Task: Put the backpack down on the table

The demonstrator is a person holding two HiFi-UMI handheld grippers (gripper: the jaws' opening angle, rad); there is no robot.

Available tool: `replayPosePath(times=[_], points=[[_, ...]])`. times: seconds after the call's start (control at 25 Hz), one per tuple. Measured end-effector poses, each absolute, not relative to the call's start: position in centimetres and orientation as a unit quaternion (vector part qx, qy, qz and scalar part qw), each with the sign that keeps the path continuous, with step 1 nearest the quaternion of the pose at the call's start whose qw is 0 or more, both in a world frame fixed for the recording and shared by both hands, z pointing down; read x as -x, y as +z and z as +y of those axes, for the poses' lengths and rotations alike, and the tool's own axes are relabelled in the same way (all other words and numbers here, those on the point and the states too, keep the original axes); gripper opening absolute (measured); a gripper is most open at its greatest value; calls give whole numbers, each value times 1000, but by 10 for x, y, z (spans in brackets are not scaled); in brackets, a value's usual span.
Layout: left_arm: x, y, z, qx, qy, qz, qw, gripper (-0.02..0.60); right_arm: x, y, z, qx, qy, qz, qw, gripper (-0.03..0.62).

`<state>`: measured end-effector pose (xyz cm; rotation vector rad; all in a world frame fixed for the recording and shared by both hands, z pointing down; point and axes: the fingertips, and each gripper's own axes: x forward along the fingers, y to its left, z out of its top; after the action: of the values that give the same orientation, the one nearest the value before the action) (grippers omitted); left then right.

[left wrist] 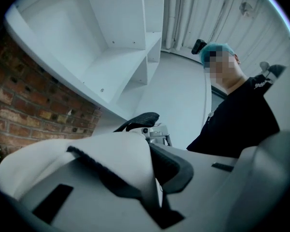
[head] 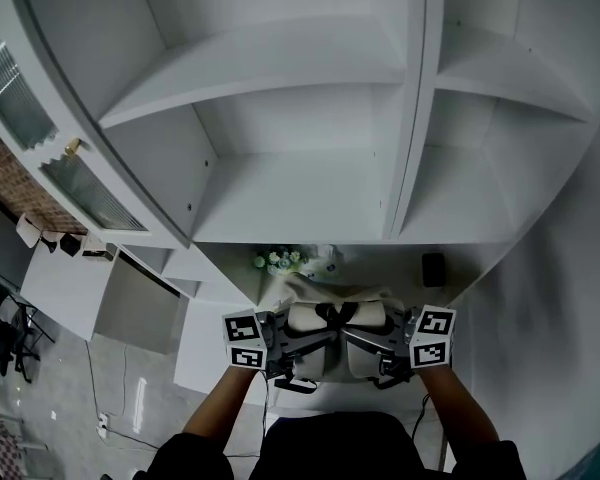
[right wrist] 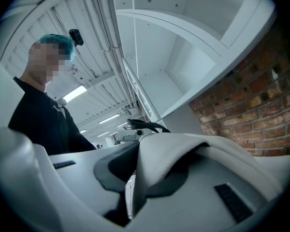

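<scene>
A white backpack (head: 337, 318) with a black top handle hangs between my two grippers, just above the white table (head: 380, 270) under the shelves. My left gripper (head: 296, 346) is shut on the bag's left side and my right gripper (head: 372, 348) on its right side. In the left gripper view a fold of the white fabric (left wrist: 113, 153) is pinched between the jaws of the left gripper (left wrist: 157, 180), with the black handle (left wrist: 140, 118) behind it. The right gripper view shows the same: the white fabric (right wrist: 183, 151) is clamped in the right gripper (right wrist: 130, 185), below the black handle (right wrist: 146, 125).
White shelving (head: 300, 118) rises behind the table. A small green plant (head: 278, 260) and a black object (head: 433, 268) stand at the table's back. A brick wall (left wrist: 19, 105) shows beside the shelves. A person in black (left wrist: 241, 115) stands close behind the bag.
</scene>
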<state>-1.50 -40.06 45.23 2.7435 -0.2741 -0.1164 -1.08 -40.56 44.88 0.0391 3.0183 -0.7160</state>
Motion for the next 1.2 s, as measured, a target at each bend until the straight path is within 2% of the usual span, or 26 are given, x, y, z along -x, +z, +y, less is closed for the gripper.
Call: replayPosePath(times=[0.24,0.56,0.72,0.88,1.2], points=[[18,485,-404,-968,-38,-111,220,52,13,482,-412,-9,-298,954,35,52],[23,499,-416,-964,-48,-130,228,52,18,496,-424,18,-306,951,38,56],[25,504,-422,-957,-40,-158,241,66,11,501,-432,55,-324,943,56,119],[42,512,-432,-944,-57,-188,266,135,0,507,-443,89,-329,939,49,162],[79,529,-434,-931,-55,-250,261,144,-41,520,-470,179,-271,946,23,172]])
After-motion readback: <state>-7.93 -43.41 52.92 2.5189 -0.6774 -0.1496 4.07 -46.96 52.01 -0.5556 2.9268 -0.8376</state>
